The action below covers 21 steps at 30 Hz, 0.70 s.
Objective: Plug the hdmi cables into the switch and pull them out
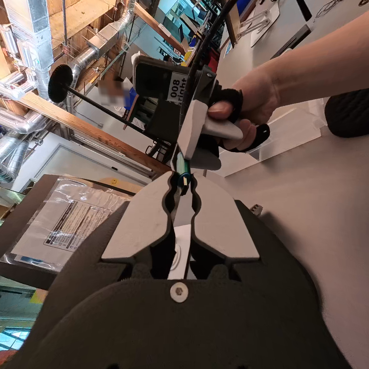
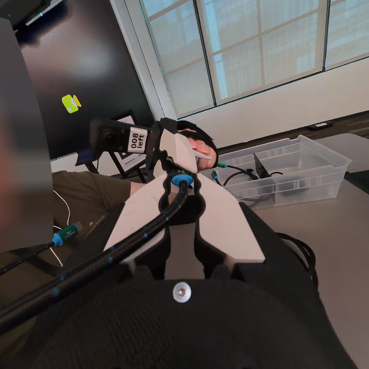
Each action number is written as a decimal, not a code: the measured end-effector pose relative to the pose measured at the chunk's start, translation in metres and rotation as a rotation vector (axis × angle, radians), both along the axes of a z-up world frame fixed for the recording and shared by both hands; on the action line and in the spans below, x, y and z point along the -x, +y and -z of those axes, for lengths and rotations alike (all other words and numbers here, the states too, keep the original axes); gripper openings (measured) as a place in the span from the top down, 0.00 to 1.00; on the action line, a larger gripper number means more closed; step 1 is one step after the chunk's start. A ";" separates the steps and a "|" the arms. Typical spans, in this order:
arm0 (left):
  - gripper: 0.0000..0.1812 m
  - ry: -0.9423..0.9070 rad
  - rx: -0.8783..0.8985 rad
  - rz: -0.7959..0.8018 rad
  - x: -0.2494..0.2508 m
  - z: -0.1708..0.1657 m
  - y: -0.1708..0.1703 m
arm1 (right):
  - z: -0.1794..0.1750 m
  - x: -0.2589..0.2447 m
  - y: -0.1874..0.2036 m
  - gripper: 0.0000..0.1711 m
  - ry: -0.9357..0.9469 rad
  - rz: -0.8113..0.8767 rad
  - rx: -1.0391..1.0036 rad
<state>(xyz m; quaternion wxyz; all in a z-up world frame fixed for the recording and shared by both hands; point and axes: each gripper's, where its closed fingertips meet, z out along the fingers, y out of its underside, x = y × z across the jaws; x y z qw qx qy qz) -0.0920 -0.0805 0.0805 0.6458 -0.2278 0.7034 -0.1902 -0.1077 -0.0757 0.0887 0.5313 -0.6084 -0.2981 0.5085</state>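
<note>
Plug [image 1: 182,175] green with blue collar, in midair between 2 grippers, left gripper [image 1: 182,180] tips around it, right gripper [image 2: 182,179] tips clamping it, cable [image 2: 123,245] trailing back, clear bin [image 2: 289,169] on table [image 2: 319,229].

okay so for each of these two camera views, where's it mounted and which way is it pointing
Left wrist view: on the left gripper, tilted up toward ceiling ducts; shows the person's right hand.
Right wrist view: on the right gripper, facing the windows and the clear bin; shows the left hand.
Shared: both grippers meet at one green HDMI plug.
</note>
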 end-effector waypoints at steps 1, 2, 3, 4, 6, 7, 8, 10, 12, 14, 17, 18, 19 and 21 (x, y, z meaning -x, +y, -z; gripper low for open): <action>0.93 0.004 0.000 0.006 0.001 0.000 -0.001 | 0.001 0.001 -0.001 0.85 -0.006 -0.003 0.005; 0.93 0.007 -0.004 0.010 0.001 0.000 -0.001 | 0.002 0.002 -0.002 0.85 -0.008 -0.016 0.015; 0.93 0.011 -0.013 0.008 0.001 0.001 0.000 | 0.003 0.003 -0.001 0.85 -0.007 -0.020 0.028; 0.93 0.020 -0.022 0.005 0.002 0.003 0.000 | 0.004 0.003 -0.001 0.85 -0.006 -0.021 0.036; 0.93 0.036 -0.035 0.001 0.002 0.005 0.002 | 0.006 0.004 0.000 0.85 -0.005 -0.024 0.051; 0.93 0.045 -0.045 -0.004 0.003 0.007 0.003 | 0.007 0.004 0.001 0.85 -0.004 -0.028 0.057; 0.93 0.053 -0.057 -0.009 0.003 0.008 0.004 | 0.008 0.005 0.001 0.86 -0.002 -0.033 0.065; 0.93 0.061 -0.064 -0.015 0.003 0.009 0.005 | 0.008 0.005 0.002 0.86 0.007 -0.030 0.073; 0.93 0.066 -0.065 -0.017 0.003 0.010 0.005 | 0.009 0.005 0.003 0.86 0.009 -0.027 0.074; 0.93 0.073 -0.073 -0.024 0.003 0.012 0.007 | 0.010 0.004 0.006 0.87 0.000 -0.010 0.068; 0.93 0.085 -0.077 -0.028 0.003 0.014 0.008 | 0.012 0.004 0.007 0.87 -0.015 -0.003 0.057; 0.93 0.087 -0.079 -0.031 0.003 0.014 0.009 | 0.013 0.004 0.008 0.87 -0.020 0.002 0.047; 0.93 0.090 -0.086 -0.034 0.003 0.014 0.009 | 0.013 0.004 0.008 0.87 -0.026 0.006 0.038; 0.93 0.103 -0.099 -0.036 0.004 0.016 0.010 | 0.015 0.005 0.008 0.87 -0.041 0.006 0.033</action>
